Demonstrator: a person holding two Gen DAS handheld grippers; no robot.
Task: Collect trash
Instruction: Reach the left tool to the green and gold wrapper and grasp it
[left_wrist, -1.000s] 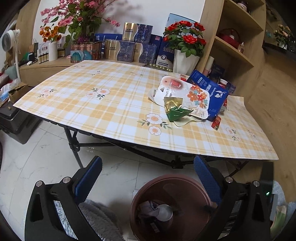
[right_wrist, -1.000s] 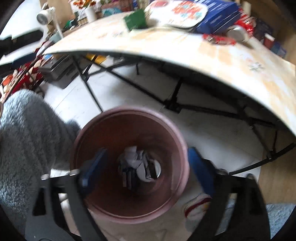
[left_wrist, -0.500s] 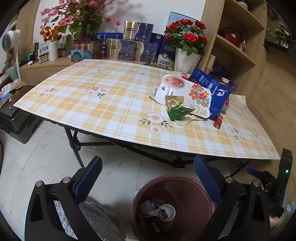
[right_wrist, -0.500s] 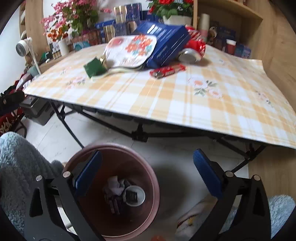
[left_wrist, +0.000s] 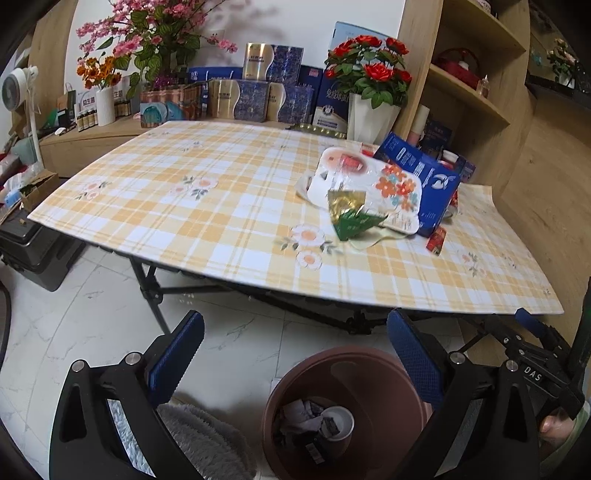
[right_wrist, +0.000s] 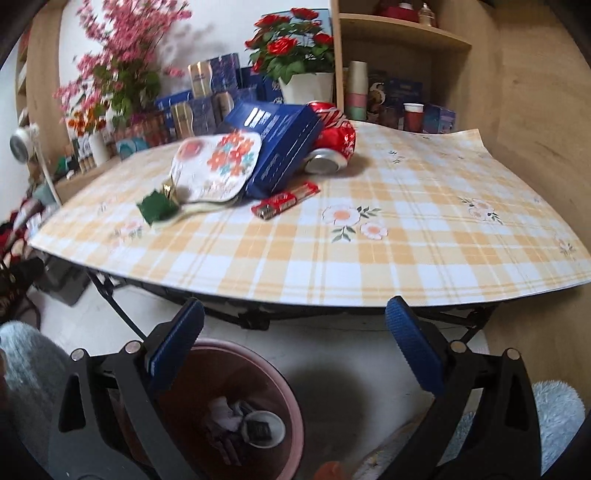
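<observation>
A brown bin (left_wrist: 345, 410) stands on the floor by the table, with paper scraps and a cup inside; it also shows in the right wrist view (right_wrist: 236, 413). On the checked tablecloth (right_wrist: 369, 236) lies a pile of trash: a blue box (right_wrist: 280, 140), a flowered white pack (right_wrist: 218, 166), a green wrapper (right_wrist: 157, 206), a red wrapper (right_wrist: 286, 199) and a red can (right_wrist: 332, 136). The same pile shows in the left wrist view (left_wrist: 373, 188). My left gripper (left_wrist: 295, 354) is open and empty above the bin. My right gripper (right_wrist: 293, 339) is open and empty, below the table edge.
Boxes (left_wrist: 255, 88), flower vases (left_wrist: 369, 114) and wooden shelves (left_wrist: 469, 96) stand behind the table. The table's black folding legs (left_wrist: 151, 288) are underneath. A black case (left_wrist: 33, 251) sits on the floor at the left. A grey fluffy rug (left_wrist: 199, 443) lies beside the bin.
My right gripper has risen from inside the bin and tilted up toward the tabletop and the trash pile. My left gripper has barely moved. Both stay open.
</observation>
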